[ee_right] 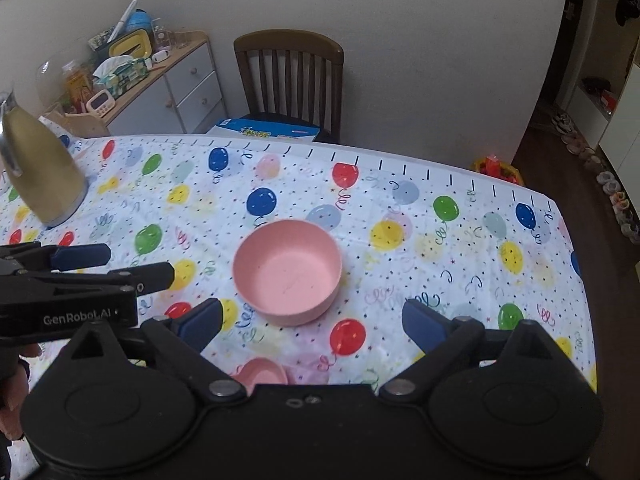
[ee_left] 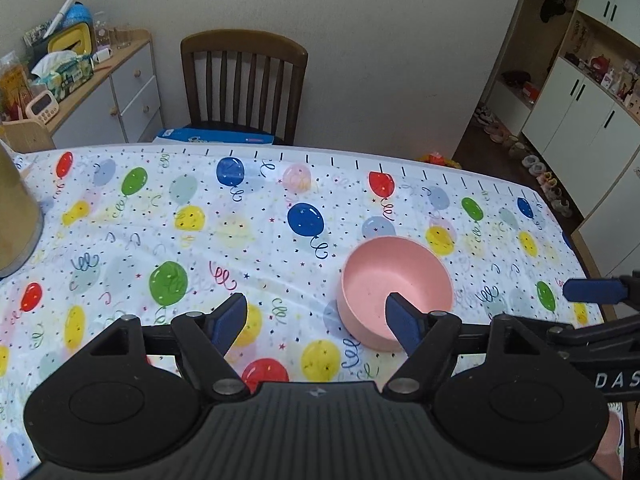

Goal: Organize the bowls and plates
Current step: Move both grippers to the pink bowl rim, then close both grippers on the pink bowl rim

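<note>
Both claws stand wide and empty over the balloon tablecloth (ee_right: 460, 240): the right gripper (ee_right: 312, 322) has the pink bowl (ee_right: 287, 270) upright at its twelve o'clock, just beyond the fingertips, while the left gripper (ee_left: 318, 320) sees that bowl at about two o'clock, its right pad in front of the near wall. A second pink dish (ee_right: 260, 372) peeks out at six o'clock under the right claw. I'd say the right one should straddle the near rim squarely and close gently, since a light bowl may skid on this slick cloth.
</note>
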`<state>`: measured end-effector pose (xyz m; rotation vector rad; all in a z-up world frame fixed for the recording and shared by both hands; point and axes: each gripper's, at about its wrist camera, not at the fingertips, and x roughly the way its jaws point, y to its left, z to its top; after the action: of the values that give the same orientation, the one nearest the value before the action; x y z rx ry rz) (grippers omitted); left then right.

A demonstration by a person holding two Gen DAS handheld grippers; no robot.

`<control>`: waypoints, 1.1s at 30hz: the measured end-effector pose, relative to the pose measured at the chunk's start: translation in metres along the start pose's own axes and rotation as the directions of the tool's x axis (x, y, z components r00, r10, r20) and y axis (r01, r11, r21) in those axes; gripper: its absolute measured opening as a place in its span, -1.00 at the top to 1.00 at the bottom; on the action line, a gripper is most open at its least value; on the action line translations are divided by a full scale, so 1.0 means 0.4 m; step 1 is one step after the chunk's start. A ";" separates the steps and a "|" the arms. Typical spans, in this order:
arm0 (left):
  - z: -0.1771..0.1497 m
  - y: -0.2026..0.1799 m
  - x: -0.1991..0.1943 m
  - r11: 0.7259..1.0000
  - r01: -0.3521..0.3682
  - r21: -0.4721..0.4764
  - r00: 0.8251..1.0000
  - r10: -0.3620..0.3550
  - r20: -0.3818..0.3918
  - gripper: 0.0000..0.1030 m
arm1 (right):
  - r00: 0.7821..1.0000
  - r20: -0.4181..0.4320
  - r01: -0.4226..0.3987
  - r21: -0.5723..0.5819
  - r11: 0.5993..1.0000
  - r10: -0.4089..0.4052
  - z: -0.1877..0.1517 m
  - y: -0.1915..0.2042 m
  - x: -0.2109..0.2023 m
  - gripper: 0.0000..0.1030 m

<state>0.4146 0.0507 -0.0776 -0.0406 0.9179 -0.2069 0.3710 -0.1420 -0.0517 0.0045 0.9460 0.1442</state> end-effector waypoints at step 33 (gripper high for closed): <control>0.013 -0.001 0.294 0.991 0.044 -0.124 0.986 -0.063 -0.156 0.51 | 0.991 -0.132 -0.001 0.127 0.992 0.018 0.009 -0.049 0.270 0.58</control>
<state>0.4879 0.0269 -0.1666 -0.1629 1.0891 -0.2069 0.4384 -0.1478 -0.1380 0.1180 1.0873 0.0940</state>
